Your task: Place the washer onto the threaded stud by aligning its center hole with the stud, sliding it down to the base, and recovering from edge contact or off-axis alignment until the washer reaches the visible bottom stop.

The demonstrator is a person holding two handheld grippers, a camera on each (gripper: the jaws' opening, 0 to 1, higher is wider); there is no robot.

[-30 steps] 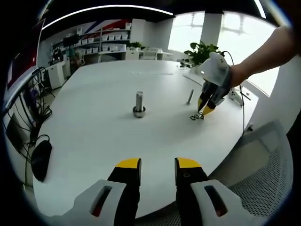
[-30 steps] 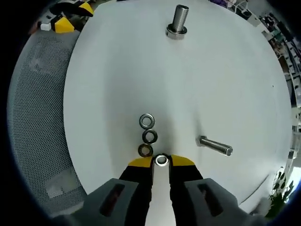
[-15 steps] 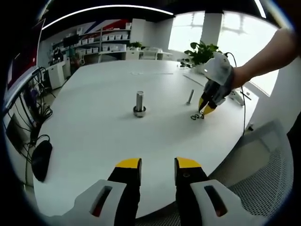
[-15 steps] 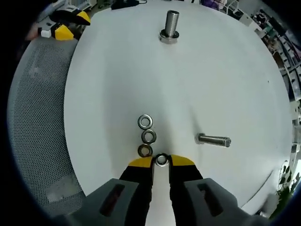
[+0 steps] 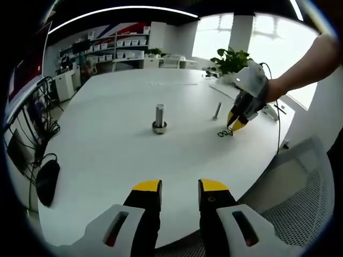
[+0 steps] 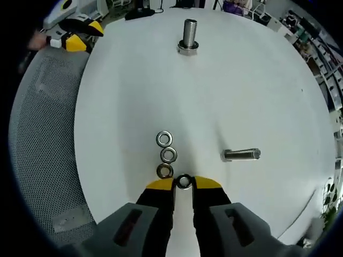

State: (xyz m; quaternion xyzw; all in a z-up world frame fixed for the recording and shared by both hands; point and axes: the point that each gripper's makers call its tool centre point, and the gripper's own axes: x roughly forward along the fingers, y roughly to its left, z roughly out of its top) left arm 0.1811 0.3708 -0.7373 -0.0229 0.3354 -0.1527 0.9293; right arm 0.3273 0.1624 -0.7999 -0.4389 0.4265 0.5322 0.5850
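My right tongs [image 6: 184, 183] still pinch the washer [image 6: 184, 181] at six o'clock on the bench [image 6: 257, 96], stud [image 6: 188, 36] at twelve; nothing moved. Left tongs [image 5: 179, 187] stay open, empty.

two cameras facing each other across one white surface [image 5: 107, 155]

the left gripper view looks from the surface's near edge, low and level, over its own jaws toward the far room; the upright stud [image 5: 159, 118] stands mid-distance and the right gripper [image 5: 234, 126] shows at right. the right gripper view looks steeply down from close above, washers [image 6: 165, 155] just ahead of its jaws, the left gripper [image 6: 72, 35] far at upper left. both views share the stud [image 6: 189, 36], the washers [image 5: 224, 133] and the lying bolt [image 6: 242, 155].
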